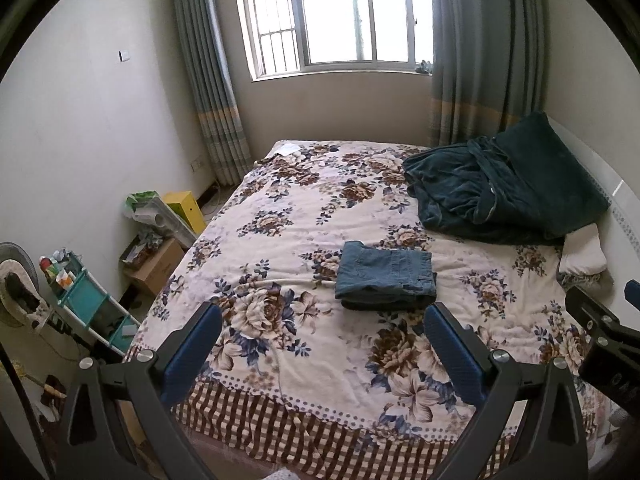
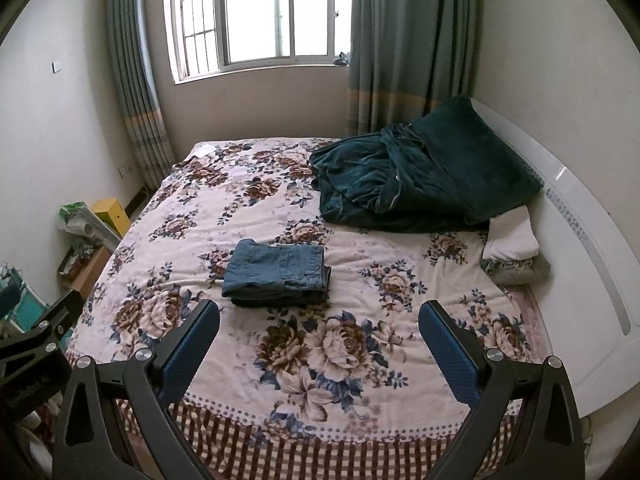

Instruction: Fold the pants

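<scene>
Now both claws hang over the near edge of the bed [image 1: 280, 432], pointing forward: the left gripper [image 1: 322, 352] and right gripper [image 2: 319, 348] each spread wide, holding nothing. Beyond them, apart, the folded pants [image 1: 386, 276] lie mid-bed on the floral cover

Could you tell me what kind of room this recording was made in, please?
Most likely a home bedroom: a bed with a floral cover, curtains beside a barred window, and folded pants lying on the bed.
</scene>
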